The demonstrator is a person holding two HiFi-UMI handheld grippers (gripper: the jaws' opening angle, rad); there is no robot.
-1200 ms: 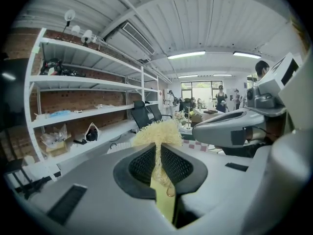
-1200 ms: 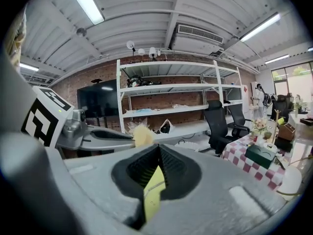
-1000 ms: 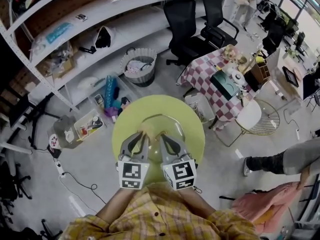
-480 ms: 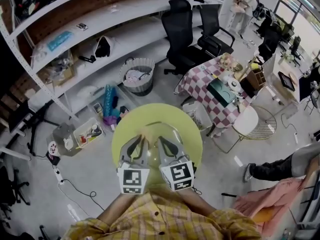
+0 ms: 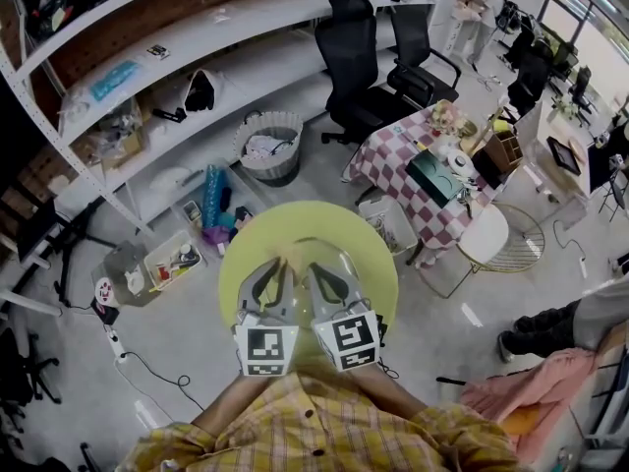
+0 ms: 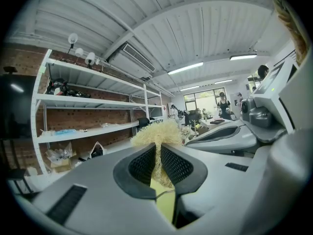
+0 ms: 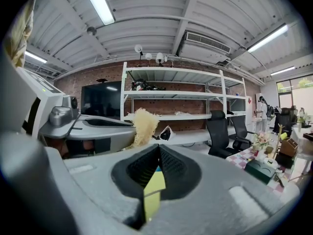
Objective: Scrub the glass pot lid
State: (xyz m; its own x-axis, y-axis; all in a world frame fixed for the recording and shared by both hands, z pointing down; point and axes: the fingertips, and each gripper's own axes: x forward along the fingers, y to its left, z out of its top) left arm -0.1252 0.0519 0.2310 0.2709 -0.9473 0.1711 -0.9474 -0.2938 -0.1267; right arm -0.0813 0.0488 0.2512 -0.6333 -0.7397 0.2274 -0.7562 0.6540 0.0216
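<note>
A clear glass pot lid (image 5: 329,256) rests over the round yellow-green table (image 5: 256,229). My two grippers sit side by side above the table's near half. The left gripper (image 5: 279,266) (image 6: 157,153) is shut on a pale straw-coloured scrubber (image 5: 286,255) (image 6: 155,132), whose bristles stick out past its tips by the lid's left side. The right gripper (image 5: 316,269) (image 7: 157,154) is shut, and it seems to pinch the lid's thin rim, though the glass hardly shows between the pads. The scrubber (image 7: 143,125) also shows at the left of the right gripper view.
Behind the table stand two black office chairs (image 5: 354,57) and long white shelves (image 5: 197,37). A checked-cloth table (image 5: 432,175) with clutter and a white wire side table (image 5: 506,234) lie to the right. A basket (image 5: 270,146) and boxes (image 5: 172,259) are on the floor at left. A person's leg (image 5: 550,327) is at right.
Both grippers have stayed together over the lid, with only a slight shift towards me in the view. The person's leg at the right has moved further right.
</note>
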